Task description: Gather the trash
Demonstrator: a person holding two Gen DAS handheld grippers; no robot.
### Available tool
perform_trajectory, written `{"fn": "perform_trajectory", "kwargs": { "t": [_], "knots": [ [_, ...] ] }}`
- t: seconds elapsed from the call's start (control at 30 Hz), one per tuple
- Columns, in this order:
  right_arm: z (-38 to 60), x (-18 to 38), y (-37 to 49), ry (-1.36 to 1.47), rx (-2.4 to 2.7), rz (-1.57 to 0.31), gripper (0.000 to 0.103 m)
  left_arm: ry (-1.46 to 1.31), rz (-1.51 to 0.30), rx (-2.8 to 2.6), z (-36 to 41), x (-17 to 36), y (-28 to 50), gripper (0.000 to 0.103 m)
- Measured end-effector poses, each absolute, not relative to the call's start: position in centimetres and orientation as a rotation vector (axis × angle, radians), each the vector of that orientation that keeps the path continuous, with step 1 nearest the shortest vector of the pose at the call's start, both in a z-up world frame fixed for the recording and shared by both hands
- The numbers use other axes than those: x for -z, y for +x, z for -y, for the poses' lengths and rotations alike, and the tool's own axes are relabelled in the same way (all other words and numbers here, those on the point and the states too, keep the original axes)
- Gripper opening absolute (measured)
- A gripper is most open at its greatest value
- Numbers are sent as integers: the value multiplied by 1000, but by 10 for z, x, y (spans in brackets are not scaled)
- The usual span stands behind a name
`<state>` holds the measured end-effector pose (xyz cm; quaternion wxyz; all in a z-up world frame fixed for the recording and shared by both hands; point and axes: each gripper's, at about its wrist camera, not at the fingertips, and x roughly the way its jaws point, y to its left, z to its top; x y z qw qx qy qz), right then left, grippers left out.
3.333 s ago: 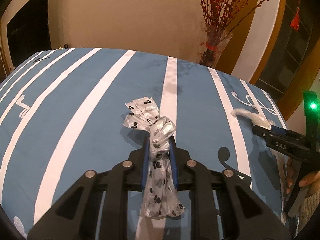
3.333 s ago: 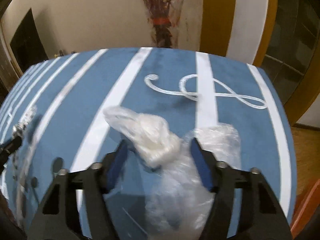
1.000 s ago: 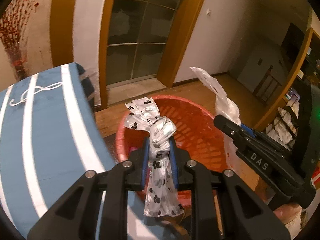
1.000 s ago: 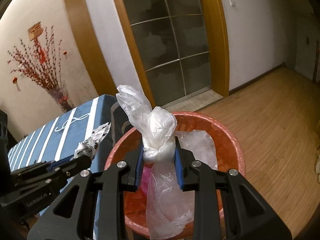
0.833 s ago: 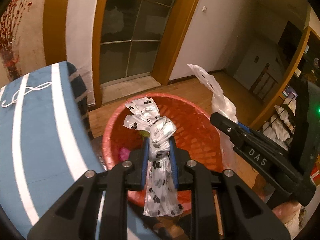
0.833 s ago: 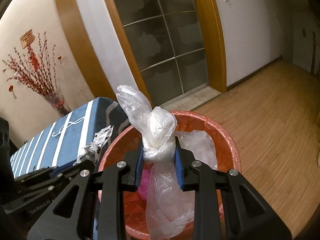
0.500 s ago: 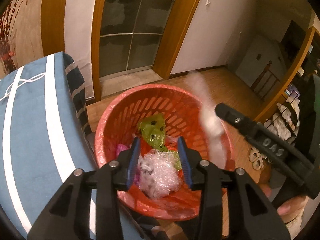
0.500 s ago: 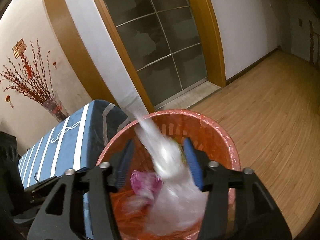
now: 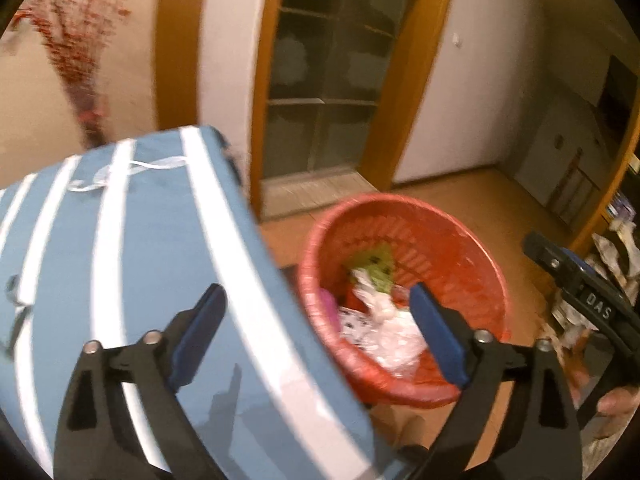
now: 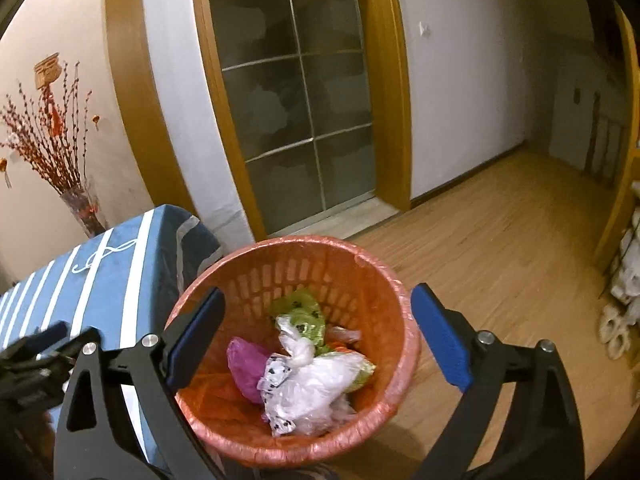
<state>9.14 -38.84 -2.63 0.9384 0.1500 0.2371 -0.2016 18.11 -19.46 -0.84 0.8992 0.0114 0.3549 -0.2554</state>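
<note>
My right gripper (image 10: pixel 316 336) hangs over the one red basket (image 10: pixel 360 264), which stands on the wooden floor (image 10: pixel 500 240) just beside the bench (image 10: pixel 112 276) with its blue-and-white striped cloth. Its fingers (image 10: pixel 438 338) are opening, already spread wide, with nothing between them but the view down into the basket. Inside I count four clear bundles of trash: a knotted clear plastic bag (image 10: pixel 316 380) on top, a paw-print wrapper (image 10: pixel 276 372) against its left side, a pink bag (image 10: pixel 244 364) to the left of that, and a green spotted bag (image 10: pixel 300 312) behind them. Something orange shows at the back, too small to tell.

My left gripper (image 9: pixel 318 334) sits over the bench (image 9: pixel 140 260) edge, half over the cloth and half over the basket (image 9: pixel 440 236); its fingers (image 9: pixel 198 334) are opening too, wide apart and empty. That view is blurred. The right gripper's black body (image 9: pixel 580 292) crosses its right edge, with part of a hand (image 9: pixel 612 400) below it.

Behind the basket stands a glass-panelled door (image 10: pixel 296 96) in a wooden frame. A vase of red branches (image 10: pixel 60 152) stands at the far end of the bench.
</note>
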Motion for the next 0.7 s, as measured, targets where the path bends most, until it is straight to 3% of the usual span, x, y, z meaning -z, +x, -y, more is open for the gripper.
{"fn": "perform_trajectory", "kwargs": {
  "t": [0.2,0.7],
  "knots": [
    [351,14,51,245,531,-432,101,19,-636,354,146,-12,140,99],
    [266,15,-35,104,520,-321,100,-9,-480,89,59,-17,24,99]
  ]
}}
